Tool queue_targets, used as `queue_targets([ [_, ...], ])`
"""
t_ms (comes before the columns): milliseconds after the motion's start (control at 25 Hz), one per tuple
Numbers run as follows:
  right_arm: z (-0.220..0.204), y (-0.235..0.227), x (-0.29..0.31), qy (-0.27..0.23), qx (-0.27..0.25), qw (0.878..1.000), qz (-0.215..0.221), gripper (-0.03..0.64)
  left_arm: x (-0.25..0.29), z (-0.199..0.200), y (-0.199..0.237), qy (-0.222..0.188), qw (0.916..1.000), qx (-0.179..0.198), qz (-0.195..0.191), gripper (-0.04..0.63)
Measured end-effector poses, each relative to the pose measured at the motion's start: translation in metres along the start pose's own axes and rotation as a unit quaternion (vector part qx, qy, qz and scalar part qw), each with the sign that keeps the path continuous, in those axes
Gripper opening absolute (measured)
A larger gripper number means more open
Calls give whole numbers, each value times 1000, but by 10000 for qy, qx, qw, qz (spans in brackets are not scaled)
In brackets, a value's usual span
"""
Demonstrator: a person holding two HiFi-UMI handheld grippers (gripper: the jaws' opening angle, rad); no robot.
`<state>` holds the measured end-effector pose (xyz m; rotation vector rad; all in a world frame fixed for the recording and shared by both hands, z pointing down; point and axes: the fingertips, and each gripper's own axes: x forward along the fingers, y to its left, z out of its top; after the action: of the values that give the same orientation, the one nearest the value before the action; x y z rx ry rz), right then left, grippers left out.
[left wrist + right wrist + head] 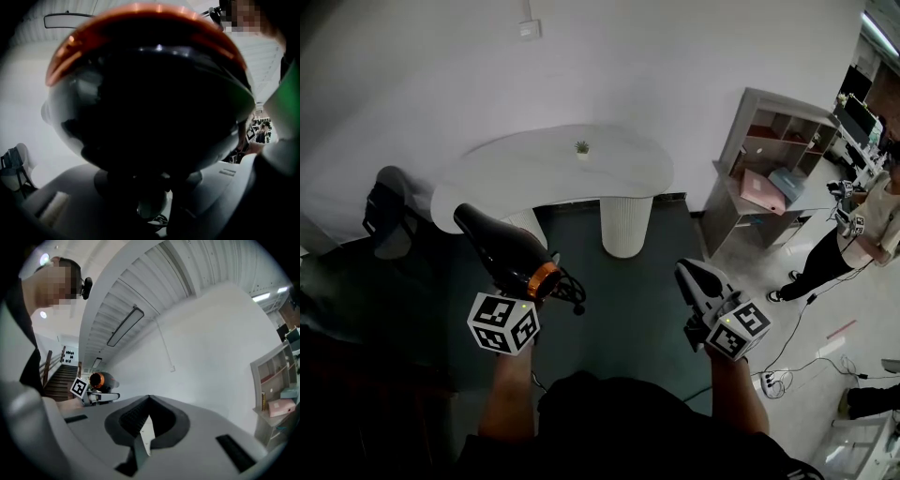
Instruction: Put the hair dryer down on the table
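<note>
Clamping the hair dryer, the left gripper holds it up in the air; in the left gripper view the grey fingers press on the dark stem of the dryer from both sides, and the black body with its orange ring fills the space just above them; the nozzle points away from the fingertips, toward the white table; the table stands beyond the fingertips, apart from the dryer; a black cord hangs just beside the fingers; the right gripper is well apart to the right, its fingers pressed together with nothing between them; a small plant stands on the far side of the table.
</note>
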<state>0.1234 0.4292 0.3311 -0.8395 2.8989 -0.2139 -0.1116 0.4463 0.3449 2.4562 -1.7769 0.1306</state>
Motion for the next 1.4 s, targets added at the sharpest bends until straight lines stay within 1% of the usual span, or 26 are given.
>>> queue_targets([
  [120,2,-3,-9,-60,64,9999,131,12,8,0,-10,-4,10000,-2,-26,173],
  [320,-15,-22,-18,42,175,9998,-20,12,28,-8,-19,96,9998,-43,-167,173],
  [600,-32,-63,5,346,308,9987,-187,12,94,-16,-8,149,9988,-158,-444,173],
  [720,-36,-94,27,417,344,9979,-358,12,132,-13,3,135,9979,-157,-610,173],
  [840,-40,-125,55,498,357,9968,-514,12,170,-8,19,111,9966,-80,-810,173],
  [1080,-43,-176,127,741,430,9941,-671,12,239,9,67,160,9939,123,-1087,173],
  [1240,-49,-195,173,906,414,9931,-620,12,274,12,97,172,9920,126,-1241,173],
  [1400,-46,-197,211,985,373,9927,-585,12,291,10,121,178,9904,40,-1370,173],
])
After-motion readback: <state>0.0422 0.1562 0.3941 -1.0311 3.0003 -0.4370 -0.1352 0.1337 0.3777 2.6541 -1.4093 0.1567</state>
